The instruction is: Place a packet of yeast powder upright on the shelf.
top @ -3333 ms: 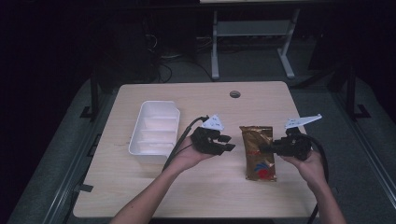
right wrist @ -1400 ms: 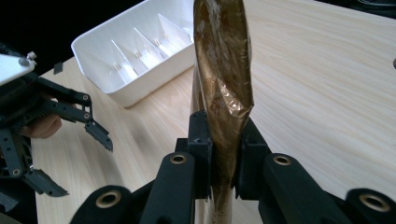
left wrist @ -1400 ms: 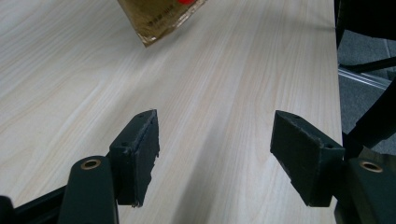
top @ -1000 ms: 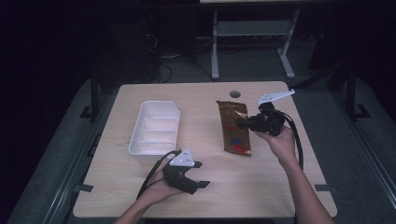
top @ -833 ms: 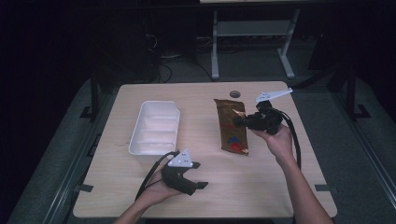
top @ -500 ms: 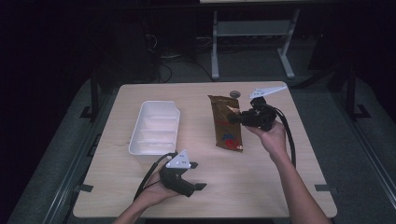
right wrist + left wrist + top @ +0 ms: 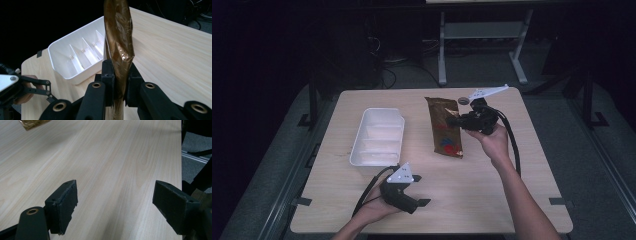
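On the left side of the tabletop (image 7: 492,185) sits a white tray (image 7: 378,136) with thin dividers splitting it into compartments, all looking empty. It's rigid moulded plastic by the look of it, probably light enough to skid if nudged, so I'd expect anything dropped in needs a gentle touch.

Near edge, a bit right of the tray, the left hand-held gripper (image 7: 418,190) is parked low over bare wood with its jaws spread wide and nothing between them. In its own view you just get wood grain and a corner of brown foil at the far left.

Going right: the brown foil pouch (image 7: 446,127) is the thing being handled. The right hand-held gripper (image 7: 452,121) has its jaws clamped on the pouch's right-hand edge, and in that gripper's view the foil stands up edge-on between the jaws, crinkled and twisted. So it's soft, thin and glossy, likely light, and I'd guess slippery. It flops instead of holding shape, so pinching a flat edge or seam makes more sense than grabbing the puffy middle. I can't tell whether the near end is off the wood or resting on it.

The surface is pale wood laminate, smooth and flat, with a small round grommet (image 7: 465,100) at the far edge. The room is dark; a grey metal stand (image 7: 482,37), cables and grey carpet sit beyond the far edge.
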A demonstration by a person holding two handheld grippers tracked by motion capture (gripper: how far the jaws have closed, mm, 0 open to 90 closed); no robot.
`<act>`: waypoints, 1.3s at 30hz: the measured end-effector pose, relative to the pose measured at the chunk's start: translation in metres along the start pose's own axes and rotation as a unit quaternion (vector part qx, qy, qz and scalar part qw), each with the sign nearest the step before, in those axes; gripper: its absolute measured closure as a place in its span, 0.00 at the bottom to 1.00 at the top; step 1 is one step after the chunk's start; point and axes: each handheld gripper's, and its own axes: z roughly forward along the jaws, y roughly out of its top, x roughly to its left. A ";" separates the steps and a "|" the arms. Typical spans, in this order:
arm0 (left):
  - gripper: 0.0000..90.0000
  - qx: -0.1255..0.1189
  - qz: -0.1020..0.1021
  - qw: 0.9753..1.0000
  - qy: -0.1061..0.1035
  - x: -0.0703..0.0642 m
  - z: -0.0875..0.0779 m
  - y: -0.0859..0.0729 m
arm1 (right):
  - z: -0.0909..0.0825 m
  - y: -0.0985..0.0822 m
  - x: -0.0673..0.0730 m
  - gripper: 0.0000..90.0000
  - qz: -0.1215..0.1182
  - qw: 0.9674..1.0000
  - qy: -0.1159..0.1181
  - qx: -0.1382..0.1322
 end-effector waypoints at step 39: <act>0.21 -0.003 0.013 1.000 -0.001 -0.004 -0.002 -0.011 | 0.067 0.054 0.038 0.91 -0.019 0.997 0.064 -0.028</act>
